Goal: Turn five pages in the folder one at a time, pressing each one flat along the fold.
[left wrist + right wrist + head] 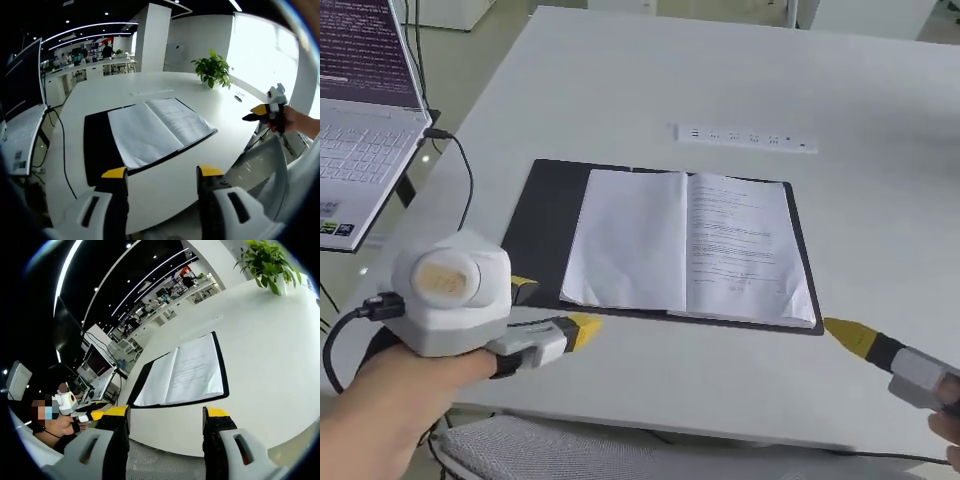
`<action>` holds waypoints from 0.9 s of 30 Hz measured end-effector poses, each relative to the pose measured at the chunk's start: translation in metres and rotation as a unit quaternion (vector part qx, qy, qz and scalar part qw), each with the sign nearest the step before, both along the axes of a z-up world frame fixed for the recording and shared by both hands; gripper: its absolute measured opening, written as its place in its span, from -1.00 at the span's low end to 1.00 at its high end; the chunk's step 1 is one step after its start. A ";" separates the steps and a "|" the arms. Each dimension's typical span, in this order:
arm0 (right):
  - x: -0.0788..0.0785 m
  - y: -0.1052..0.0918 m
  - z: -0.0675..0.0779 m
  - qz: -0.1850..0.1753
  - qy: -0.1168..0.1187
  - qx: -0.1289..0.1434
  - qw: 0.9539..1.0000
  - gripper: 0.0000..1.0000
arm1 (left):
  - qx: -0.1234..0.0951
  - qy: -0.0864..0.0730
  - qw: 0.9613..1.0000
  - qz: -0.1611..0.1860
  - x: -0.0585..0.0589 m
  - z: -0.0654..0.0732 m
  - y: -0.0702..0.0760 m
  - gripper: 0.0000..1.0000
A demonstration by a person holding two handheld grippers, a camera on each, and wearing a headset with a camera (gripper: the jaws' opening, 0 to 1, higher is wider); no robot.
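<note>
A black folder (545, 225) lies open on the white table (720, 390). Its left page (625, 240) is blank and its right page (740, 245) is printed, both lying flat. My left gripper (555, 308) hovers at the table's near left edge, just short of the folder's near left corner. It is open with nothing between its jaws (162, 172). My right gripper (855, 338) is off the folder's near right corner, also open and empty (166, 411). The folder (150, 130) (185, 372) lies ahead of both grippers.
A laptop (360, 130) on a stand sits at the far left with a cable (460, 160) trailing over the table edge. A white power strip (745, 136) lies beyond the folder. A mesh chair (540, 450) is below the near edge. A potted plant (214, 70) stands farther off.
</note>
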State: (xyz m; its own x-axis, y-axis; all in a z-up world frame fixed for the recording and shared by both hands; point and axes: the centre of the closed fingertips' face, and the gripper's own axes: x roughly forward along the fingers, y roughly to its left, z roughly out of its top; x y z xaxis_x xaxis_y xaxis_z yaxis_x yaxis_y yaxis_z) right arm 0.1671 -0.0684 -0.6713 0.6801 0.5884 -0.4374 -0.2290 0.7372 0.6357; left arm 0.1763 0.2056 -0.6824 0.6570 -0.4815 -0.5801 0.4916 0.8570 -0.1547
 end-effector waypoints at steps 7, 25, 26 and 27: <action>-0.001 -0.001 0.004 0.002 -0.007 -0.004 1.000 0.21 | -0.008 0.000 1.000 0.015 0.000 0.008 0.010 0.23; 0.015 -0.006 0.004 0.002 -0.019 -0.008 1.000 0.16 | 0.005 0.019 1.000 0.016 0.011 -0.004 -0.002 0.17; 0.017 -0.007 0.004 0.000 -0.021 -0.008 1.000 0.16 | 0.004 0.018 1.000 0.015 0.013 -0.004 -0.004 0.18; 0.020 -0.007 0.006 -0.001 -0.023 -0.006 1.000 0.15 | 0.004 0.020 1.000 0.014 0.015 -0.004 -0.007 0.18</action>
State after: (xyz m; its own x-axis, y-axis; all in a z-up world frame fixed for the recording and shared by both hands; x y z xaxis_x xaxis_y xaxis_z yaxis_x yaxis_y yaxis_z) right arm 0.1870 -0.0755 -0.6655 0.7015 0.5814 -0.4122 -0.2565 0.7456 0.6151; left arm 0.1913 0.1988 -0.6864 0.6466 -0.4582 -0.6099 0.4606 0.8718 -0.1666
